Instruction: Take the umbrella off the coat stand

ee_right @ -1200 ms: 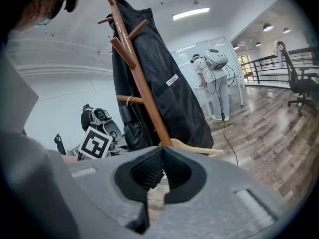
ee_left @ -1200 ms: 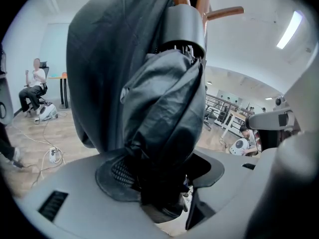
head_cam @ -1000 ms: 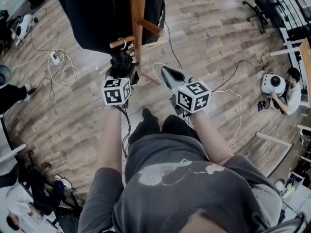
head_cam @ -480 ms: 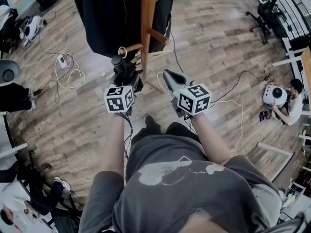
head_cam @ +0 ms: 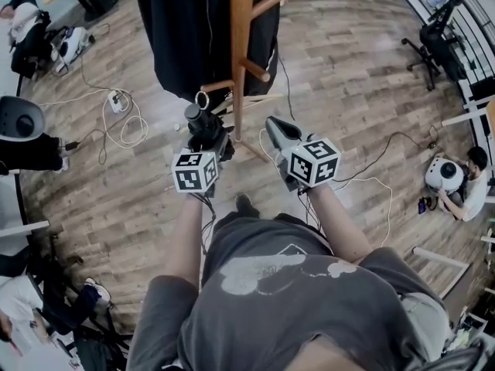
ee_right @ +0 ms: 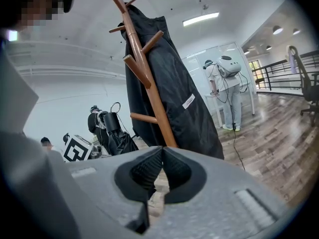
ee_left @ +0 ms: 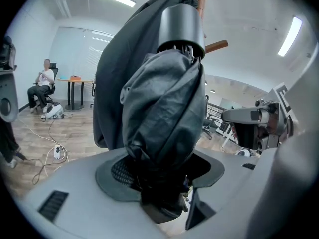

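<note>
The left tongs (ee_left: pixel 158 180) clamp the folded umbrella (ee_left: pixel 162 113), crumpled black fabric under a smooth cylindrical cap (ee_left: pixel 180 26), at frame centre. The right tongs (ee_right: pixel 160 169), ribbed pads (ee_right: pixel 145 172) together, face the wooden pegged coat stand (ee_right: pixel 149 91).

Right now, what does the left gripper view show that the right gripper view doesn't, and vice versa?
Only the left gripper view: a close-up of the umbrella clamped in the left gripper, plus a seated person and a power strip. Only the right gripper view: most of the coat stand, a standing person with white headgear, and the right gripper shut on nothing. Both: the umbrella, the stand's wooden pegs and the black coat hanging on it.
</note>
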Action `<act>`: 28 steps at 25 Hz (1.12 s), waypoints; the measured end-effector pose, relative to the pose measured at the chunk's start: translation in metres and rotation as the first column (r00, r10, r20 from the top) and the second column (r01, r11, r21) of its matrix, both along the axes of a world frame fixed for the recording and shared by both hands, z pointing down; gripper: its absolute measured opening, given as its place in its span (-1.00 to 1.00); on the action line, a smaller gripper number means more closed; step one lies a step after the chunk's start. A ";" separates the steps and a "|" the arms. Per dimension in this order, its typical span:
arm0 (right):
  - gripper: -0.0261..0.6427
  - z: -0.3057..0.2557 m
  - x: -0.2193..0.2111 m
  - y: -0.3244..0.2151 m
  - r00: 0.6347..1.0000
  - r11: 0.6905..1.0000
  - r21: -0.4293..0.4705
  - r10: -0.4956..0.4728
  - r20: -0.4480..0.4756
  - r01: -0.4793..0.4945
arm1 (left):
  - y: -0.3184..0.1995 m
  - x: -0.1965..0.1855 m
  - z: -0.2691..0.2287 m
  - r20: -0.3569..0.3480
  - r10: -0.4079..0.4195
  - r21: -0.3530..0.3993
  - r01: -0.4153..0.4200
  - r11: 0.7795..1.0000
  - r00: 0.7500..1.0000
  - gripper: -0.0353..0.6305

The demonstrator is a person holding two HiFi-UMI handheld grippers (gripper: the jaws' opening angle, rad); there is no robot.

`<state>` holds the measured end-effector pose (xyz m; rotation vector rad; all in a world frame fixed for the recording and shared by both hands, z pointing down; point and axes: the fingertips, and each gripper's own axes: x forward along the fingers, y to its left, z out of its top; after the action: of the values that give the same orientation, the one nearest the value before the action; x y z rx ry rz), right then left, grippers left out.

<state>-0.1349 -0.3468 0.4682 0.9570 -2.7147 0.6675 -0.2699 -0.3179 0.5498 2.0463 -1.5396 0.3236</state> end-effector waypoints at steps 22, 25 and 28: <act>-0.93 -0.038 0.083 0.078 0.984 0.988 0.026 -0.156 0.090 0.154 | 0.111 0.093 -0.087 -0.003 -0.131 0.085 0.130 0.988 0.991 -0.09; -0.93 -0.037 0.097 0.098 0.978 0.983 0.028 -0.186 0.099 0.184 | 0.135 0.112 -0.087 -0.020 -0.131 0.090 0.132 0.987 0.991 -0.09; -0.93 -0.030 0.111 0.117 0.971 0.975 0.024 -0.223 0.086 0.221 | 0.161 0.130 -0.082 -0.031 -0.161 0.079 0.163 0.983 0.986 -0.09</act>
<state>-0.0240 -0.2295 0.4382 0.6256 -2.8491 0.6615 -0.1401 -0.1571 0.4683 1.9621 -1.7171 0.1758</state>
